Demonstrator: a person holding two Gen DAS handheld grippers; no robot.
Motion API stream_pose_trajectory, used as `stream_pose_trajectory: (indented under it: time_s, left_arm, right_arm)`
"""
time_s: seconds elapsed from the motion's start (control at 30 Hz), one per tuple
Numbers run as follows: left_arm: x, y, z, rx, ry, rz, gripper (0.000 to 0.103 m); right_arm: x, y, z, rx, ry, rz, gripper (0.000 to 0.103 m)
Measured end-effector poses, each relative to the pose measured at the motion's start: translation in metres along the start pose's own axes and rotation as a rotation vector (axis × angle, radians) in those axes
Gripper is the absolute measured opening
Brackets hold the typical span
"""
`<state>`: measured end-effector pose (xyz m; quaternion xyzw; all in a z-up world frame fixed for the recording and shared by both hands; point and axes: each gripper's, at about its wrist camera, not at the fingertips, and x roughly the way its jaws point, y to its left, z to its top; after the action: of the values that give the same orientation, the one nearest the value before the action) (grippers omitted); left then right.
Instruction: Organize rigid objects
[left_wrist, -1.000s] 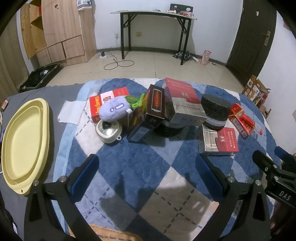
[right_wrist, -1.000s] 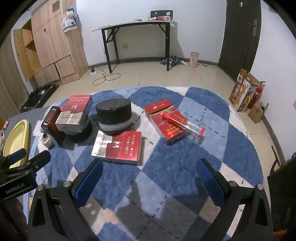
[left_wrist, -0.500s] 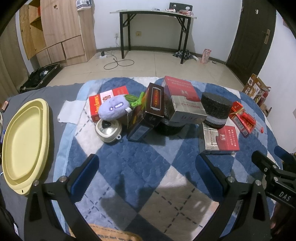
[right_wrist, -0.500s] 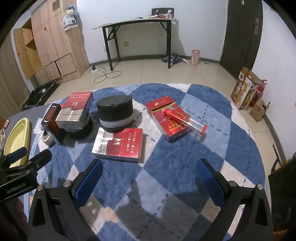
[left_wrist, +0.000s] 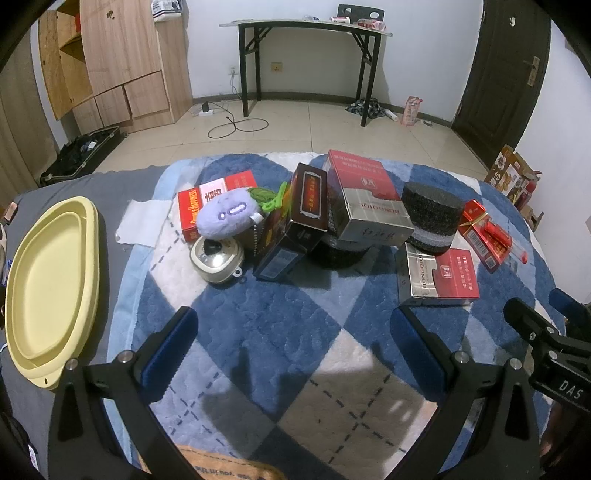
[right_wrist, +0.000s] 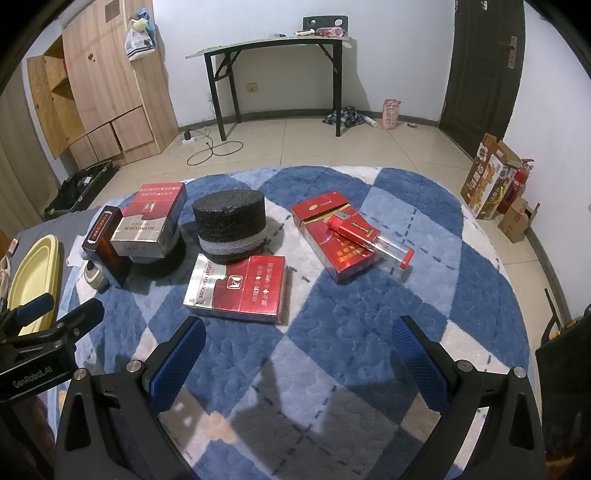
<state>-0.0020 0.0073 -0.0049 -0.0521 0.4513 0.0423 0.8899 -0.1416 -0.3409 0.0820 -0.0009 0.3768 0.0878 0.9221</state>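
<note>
Nothing looks sorted yet: the yellow tray (left_wrist: 44, 295) at the frame's left edge lies bare, and everything sits scattered on the blue rug (left_wrist: 295, 314). Counted: five cartons, two black foam discs, one plush, one round tin. The left tool (left_wrist: 291, 332) and right tool (right_wrist: 295, 343) both hover spread wide, grasping nothing.

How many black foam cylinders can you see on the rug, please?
2: one black foam cylinder stands upright mid-rug; a second foam cylinder sits largely hidden under the red-and-silver carton. More may be hidden.
</note>
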Motion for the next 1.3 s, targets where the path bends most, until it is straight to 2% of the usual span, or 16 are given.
stream_pose_trajectory:
  time_s: [1.3]
  left_arm:
    - [0.0003,-0.0002,-0.0031,-0.001,0.004,0.002,0.103]
  right_arm:
    - [0.0047,-0.0004,-0.0012,0.004,0.012,0.002,0.103]
